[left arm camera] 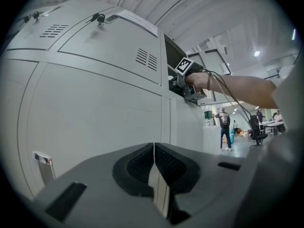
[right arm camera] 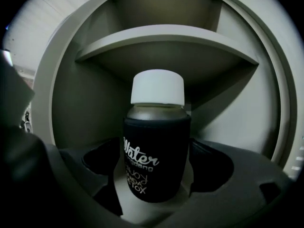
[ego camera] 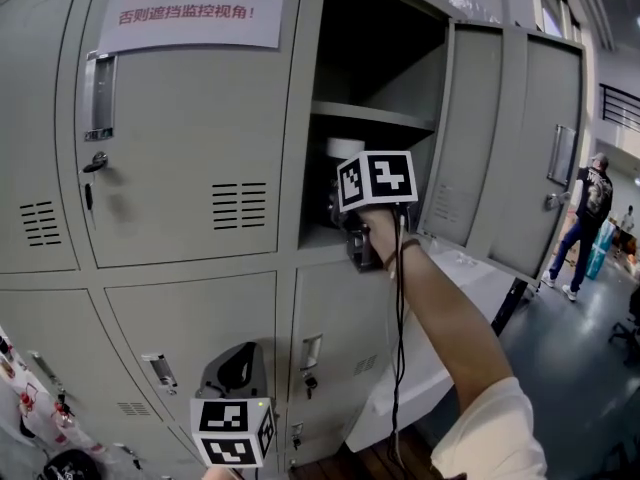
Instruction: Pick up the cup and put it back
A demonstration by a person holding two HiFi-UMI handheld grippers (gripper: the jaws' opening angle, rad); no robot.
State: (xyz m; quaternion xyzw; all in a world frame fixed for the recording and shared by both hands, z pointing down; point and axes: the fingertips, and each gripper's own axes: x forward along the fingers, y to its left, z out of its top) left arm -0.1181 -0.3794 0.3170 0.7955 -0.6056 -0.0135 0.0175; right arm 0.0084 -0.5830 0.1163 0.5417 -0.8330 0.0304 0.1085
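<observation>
Grey locker (ego camera: 190, 118), arm (ego camera: 445, 313) outstretched, right gripper (right arm camera: 156, 182) clasping cup (right arm camera: 156, 141)

A grey metal locker (ego camera: 190, 168) carries the things. Its upper right compartment (ego camera: 385, 183) stands with the door (ego camera: 470, 138) swung wide. Inside, a flat metal shelf (right arm camera: 166, 37) spans the compartment from wall to wall near the top. Below that shelf, in the lower part of the compartment, a cup (right arm camera: 156, 151) in a dark sleeve with a white lid (right arm camera: 157, 87) stands upright. Its foot is out of sight, so whether it rests on the compartment's floor cannot be told.
</observation>
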